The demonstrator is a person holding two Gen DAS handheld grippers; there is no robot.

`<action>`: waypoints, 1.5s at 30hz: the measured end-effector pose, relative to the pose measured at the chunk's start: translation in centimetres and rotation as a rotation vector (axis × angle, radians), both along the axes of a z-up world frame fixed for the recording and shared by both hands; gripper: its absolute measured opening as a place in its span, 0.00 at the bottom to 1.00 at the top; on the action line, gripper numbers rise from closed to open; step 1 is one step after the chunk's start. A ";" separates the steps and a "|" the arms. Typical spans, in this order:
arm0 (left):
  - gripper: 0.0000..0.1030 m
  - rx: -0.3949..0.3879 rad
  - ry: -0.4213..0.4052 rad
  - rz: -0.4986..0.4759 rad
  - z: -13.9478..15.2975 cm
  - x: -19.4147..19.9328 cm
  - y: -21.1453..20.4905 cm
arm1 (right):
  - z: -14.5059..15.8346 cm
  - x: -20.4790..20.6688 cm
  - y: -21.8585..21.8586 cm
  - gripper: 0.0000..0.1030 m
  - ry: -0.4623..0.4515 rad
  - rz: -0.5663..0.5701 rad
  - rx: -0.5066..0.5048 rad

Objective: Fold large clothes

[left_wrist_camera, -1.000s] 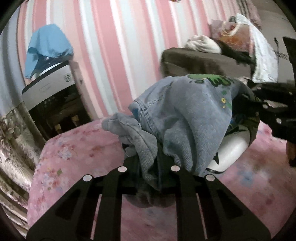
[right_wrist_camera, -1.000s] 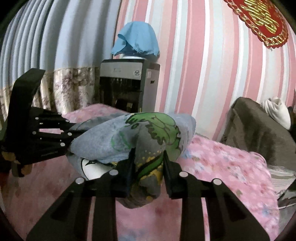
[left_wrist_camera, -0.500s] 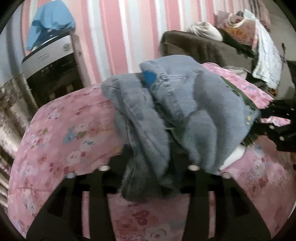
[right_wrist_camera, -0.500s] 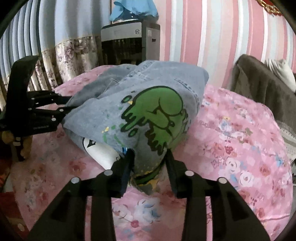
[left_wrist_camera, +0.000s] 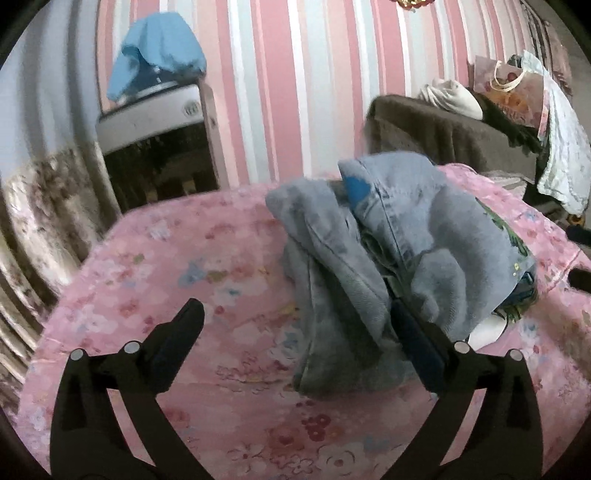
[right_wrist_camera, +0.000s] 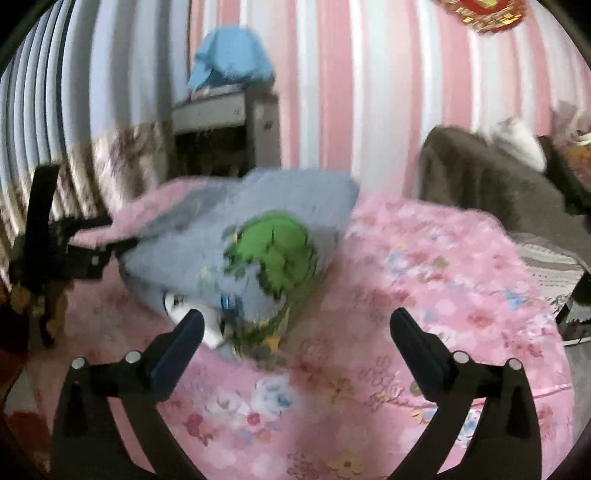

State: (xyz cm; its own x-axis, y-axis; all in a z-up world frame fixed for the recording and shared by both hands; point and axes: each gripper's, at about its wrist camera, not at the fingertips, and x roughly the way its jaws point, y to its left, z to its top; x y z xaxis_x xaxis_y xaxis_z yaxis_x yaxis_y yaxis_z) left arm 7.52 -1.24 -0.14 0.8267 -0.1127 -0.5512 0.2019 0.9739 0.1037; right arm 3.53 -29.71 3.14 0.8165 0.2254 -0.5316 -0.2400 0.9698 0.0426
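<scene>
A: Item one, the garment?
B: Denim garment (left_wrist_camera: pixel 402 236), pale blue-grey, bundled in a loose heap on the pink floral bedspread (left_wrist_camera: pixel 192 273). Stitched seams and a small blue patch near its top edge show in the left wrist view. The right wrist view shows a green cartoon print (right_wrist_camera: pixel 277 251) on its near face, with a white part peeking out underneath at the lower left; that view is blurred.

A: Item two, left gripper?
B: Left gripper (left_wrist_camera: pixel 295 314), fingers spread wide. The right-hand finger lies against or under the lower folds of the denim; the left-hand finger stands over bare bedspread. Nothing is pinched.

A: Item three, right gripper?
B: Right gripper (right_wrist_camera: pixel 295 321), fingers likewise spread wide, clamping nothing. The heap's near edge sits between the fingertips, closer to the left-hand one. Whether cloth touches that tip, I cannot tell through the blur.

A: Surroundings?
B: Striped pink-and-white wall (left_wrist_camera: pixel 325 74) behind the bed. A white and black appliance (left_wrist_camera: pixel 155 147) at the bed's far left corner, with a blue cloth (left_wrist_camera: pixel 159 48) draped on top. A brown sofa (left_wrist_camera: pixel 443 133) to the right carrying a white bundle (left_wrist_camera: pixel 450 96). A red ornament (right_wrist_camera: pixel 484 13) hangs high on the wall.
</scene>
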 end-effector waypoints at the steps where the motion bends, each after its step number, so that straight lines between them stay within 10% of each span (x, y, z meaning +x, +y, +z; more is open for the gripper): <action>1: 0.97 0.009 -0.010 0.014 0.3 -0.4 0.0 | 0.3 -0.3 0.3 0.98 -0.019 -0.016 0.003; 13: 0.97 -0.176 -0.151 0.158 2.1 -5.3 1.8 | -0.3 -2.7 2.8 0.98 -0.168 -0.191 0.056; 45: 0.97 -0.092 -0.295 0.119 0.3 -7.3 -0.2 | -0.6 -3.9 4.5 0.98 -0.244 -0.249 0.006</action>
